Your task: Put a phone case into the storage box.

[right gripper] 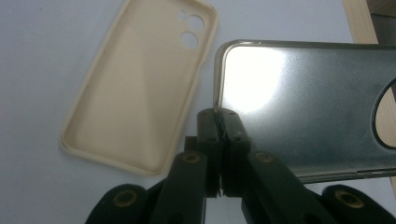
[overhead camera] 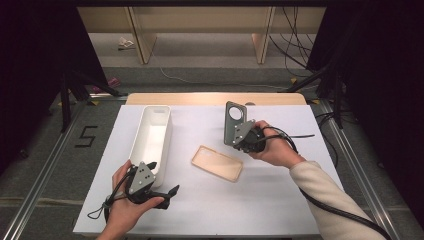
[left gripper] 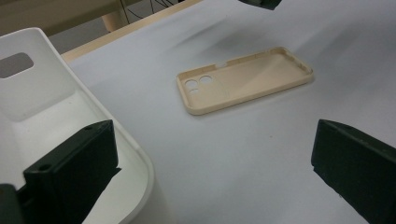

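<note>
My right gripper [overhead camera: 241, 136] is shut on the edge of a dark grey phone case [overhead camera: 233, 119] with a round camera hole, held upright above the white table [overhead camera: 280, 200]. In the right gripper view the jaws [right gripper: 219, 119] pinch the rim of the grey case [right gripper: 303, 107]. A beige phone case [overhead camera: 217, 163] lies hollow side up at mid-table, just left of and below that hand; it appears too in the gripper views [left gripper: 243, 80] [right gripper: 140, 88]. My left gripper [overhead camera: 162, 179] is open at the table's near left, with nothing between its jaws [left gripper: 210, 168].
A long white tray [overhead camera: 167, 135] stands on the left of the table, its near end beside my left gripper; its wall [left gripper: 70, 107] has a slot cut in it. A wooden strip [overhead camera: 215, 98] edges the far side. Black stands and cables flank the table.
</note>
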Tool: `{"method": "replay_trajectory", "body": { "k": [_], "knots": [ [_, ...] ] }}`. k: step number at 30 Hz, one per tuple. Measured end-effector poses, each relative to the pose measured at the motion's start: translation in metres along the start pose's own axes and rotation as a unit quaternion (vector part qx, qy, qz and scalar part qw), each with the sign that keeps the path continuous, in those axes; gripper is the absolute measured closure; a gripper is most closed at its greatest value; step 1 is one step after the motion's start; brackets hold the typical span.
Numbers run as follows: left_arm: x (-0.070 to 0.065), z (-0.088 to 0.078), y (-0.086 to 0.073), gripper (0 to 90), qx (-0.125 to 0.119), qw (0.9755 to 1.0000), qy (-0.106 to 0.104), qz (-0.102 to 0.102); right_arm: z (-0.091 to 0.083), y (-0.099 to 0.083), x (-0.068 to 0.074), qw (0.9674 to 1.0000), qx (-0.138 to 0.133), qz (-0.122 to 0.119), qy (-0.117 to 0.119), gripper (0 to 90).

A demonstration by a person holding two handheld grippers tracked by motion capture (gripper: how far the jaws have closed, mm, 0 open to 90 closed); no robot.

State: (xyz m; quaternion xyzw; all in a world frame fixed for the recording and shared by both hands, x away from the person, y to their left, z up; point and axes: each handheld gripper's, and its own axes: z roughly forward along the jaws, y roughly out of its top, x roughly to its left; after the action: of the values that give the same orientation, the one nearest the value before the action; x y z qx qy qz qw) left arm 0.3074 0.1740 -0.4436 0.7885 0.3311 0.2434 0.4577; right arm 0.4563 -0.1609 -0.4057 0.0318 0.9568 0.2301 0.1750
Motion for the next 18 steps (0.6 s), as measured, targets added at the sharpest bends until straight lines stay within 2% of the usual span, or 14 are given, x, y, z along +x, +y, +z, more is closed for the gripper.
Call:
{"method": "replay_trajectory", "body": {
  "k": [10, 18],
  "knots": [
    [0.004, 0.001, 0.001, 0.6, 0.007, 0.9999, 0.008, -0.001, -0.012, -0.002, 0.018, 0.9990, -0.043, -0.003, 0.009, 89.3],
    [0.002, 0.000, 0.011, 3.3, 0.010, 0.9999, 0.005, -0.009, -0.015, -0.005, 0.034, 0.9982, -0.058, -0.001, 0.014, 89.3]
  ]
}}
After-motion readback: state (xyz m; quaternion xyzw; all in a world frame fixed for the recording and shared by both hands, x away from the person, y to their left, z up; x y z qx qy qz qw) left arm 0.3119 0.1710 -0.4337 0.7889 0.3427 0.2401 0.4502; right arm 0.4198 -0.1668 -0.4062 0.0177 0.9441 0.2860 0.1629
